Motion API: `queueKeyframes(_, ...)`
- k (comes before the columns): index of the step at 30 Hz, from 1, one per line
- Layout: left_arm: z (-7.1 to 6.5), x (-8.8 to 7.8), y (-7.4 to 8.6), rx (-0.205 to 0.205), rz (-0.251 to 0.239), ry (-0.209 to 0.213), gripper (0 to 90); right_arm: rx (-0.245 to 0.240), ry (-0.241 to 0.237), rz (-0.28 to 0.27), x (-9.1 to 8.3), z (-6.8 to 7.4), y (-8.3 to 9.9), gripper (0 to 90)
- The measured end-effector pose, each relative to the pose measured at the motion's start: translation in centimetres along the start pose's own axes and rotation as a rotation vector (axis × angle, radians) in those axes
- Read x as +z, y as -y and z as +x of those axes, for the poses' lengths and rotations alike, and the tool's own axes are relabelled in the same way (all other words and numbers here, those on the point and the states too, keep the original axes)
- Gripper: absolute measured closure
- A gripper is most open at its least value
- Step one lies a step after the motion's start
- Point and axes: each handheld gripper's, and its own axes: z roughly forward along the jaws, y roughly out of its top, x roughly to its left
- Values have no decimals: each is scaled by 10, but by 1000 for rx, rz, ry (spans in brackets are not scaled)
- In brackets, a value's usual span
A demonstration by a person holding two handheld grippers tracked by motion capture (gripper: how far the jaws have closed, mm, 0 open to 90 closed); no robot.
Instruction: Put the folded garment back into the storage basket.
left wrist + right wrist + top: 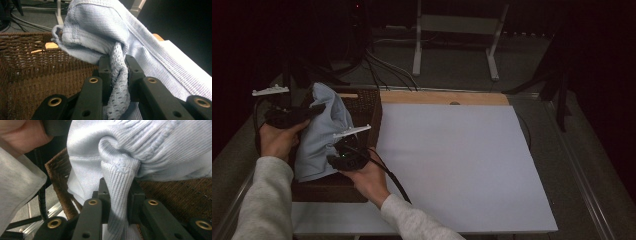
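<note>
Here, both claws, left [314, 111] and right [333, 161], clamp the blue garment [319, 137] over the wicker basket's rim [377, 117].

No readable text, label, brand, number or sign appears in any of the views: not on the pale blue ribbed knit garment [318, 134], the dark brown woven wicker basket [371, 112], the white flat board [452, 165], or the black gripper bodies.
</note>
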Motion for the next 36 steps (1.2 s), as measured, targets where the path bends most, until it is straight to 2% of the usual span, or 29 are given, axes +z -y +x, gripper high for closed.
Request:
queueKeyframes(8,4,-5,4,2,-5,2,785,-3,13,3,5,4,2,774)
queueKeyframes(17,9,-4,10,-3,14,-12,785,-10,23,30,11,8,5,772)
queueKeyframes(19,10,-2,12,-4,25,-23,783,-31,27,46,13,10,6,769)
queueKeyframes(29,8,6,10,19,64,-56,781,-53,33,101,18,11,9,766)
queueKeyframes(34,9,9,8,13,83,-89,779,-60,24,115,19,12,10,765)
queueKeyframes(35,10,9,8,6,88,-118,766,-62,23,120,19,12,10,757)
queueKeyframes(36,10,10,7,-17,82,-153,689,-66,21,131,20,12,10,713)
